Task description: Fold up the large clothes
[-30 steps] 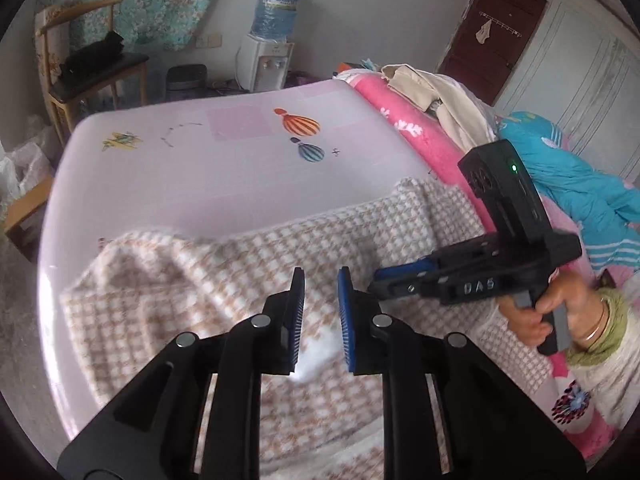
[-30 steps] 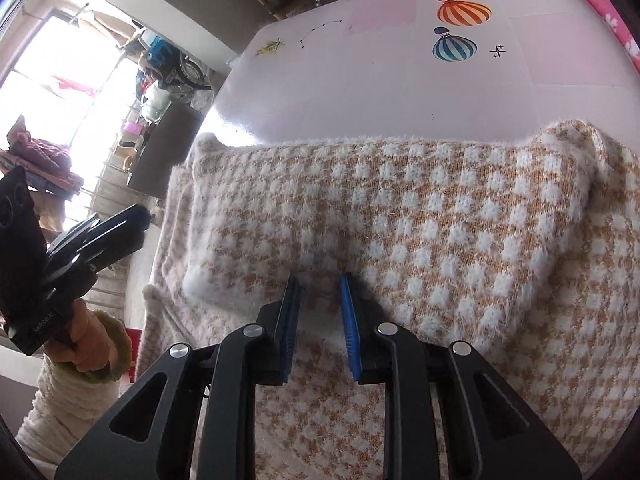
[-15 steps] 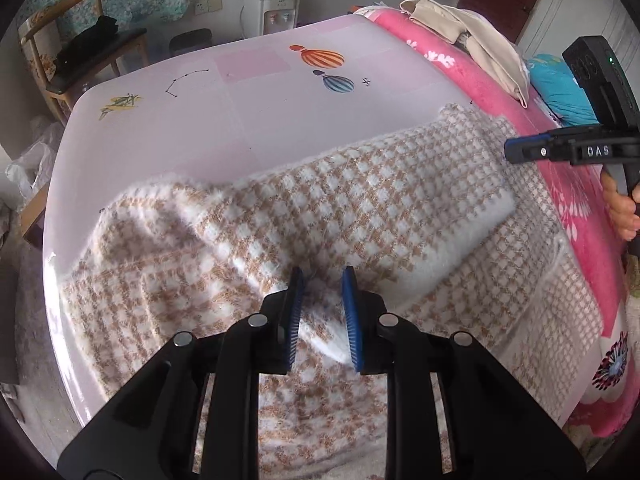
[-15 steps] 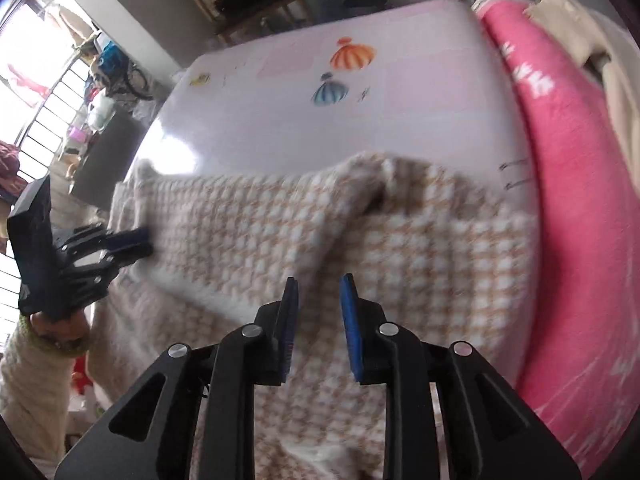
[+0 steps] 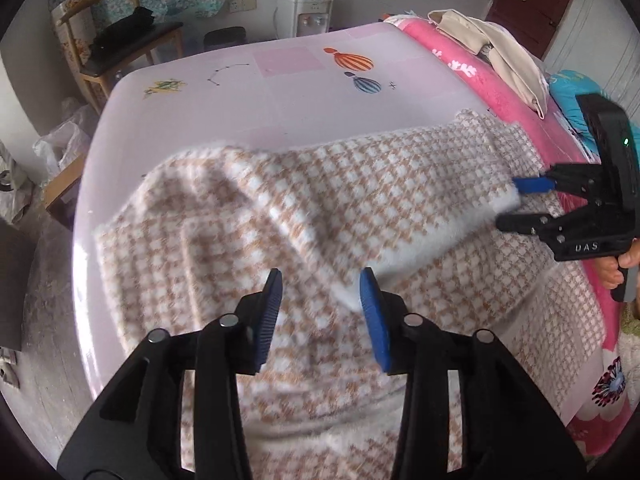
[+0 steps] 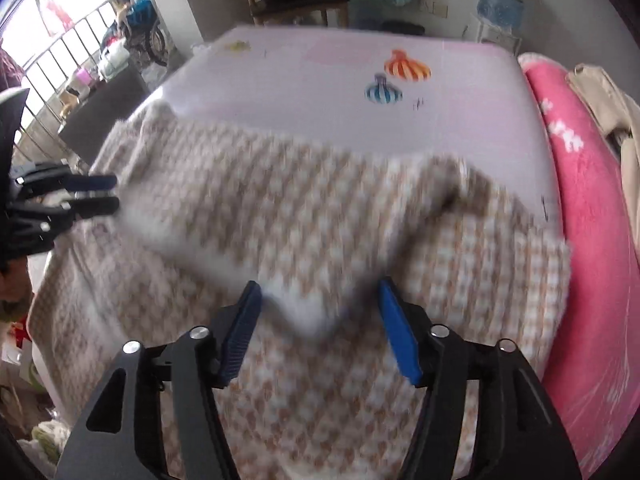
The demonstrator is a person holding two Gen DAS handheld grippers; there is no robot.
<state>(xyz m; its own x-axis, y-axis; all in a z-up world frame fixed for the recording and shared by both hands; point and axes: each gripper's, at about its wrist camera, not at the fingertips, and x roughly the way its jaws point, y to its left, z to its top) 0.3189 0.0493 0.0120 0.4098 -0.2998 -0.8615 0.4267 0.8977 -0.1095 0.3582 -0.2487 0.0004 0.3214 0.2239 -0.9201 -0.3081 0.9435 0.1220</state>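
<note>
A large tan-and-white houndstooth garment [image 5: 320, 208] lies on the pale pink bed [image 5: 280, 92], its near part folded over so a fuzzy white edge [image 5: 420, 248] shows. It also fills the right wrist view [image 6: 304, 240], blurred. My left gripper [image 5: 320, 284] is open and empty just above the fold's near corner. My right gripper [image 6: 320, 292] is open and empty over the fold's other corner; in the left wrist view it [image 5: 520, 204] is at the fold's right end. The left gripper shows at the left of the right wrist view [image 6: 112, 194].
A pink blanket [image 5: 472, 72] with beige clothing [image 5: 492, 44] lies along the bed's right side. A wooden chair [image 5: 120, 44] and a water dispenser [image 5: 306, 4] stand beyond the bed. A window with railing [image 6: 60, 60] is at the left.
Both grippers were shut on the garment's edge and carried it over into a fold. Now both have opened, let the cloth go and drawn back from it.
</note>
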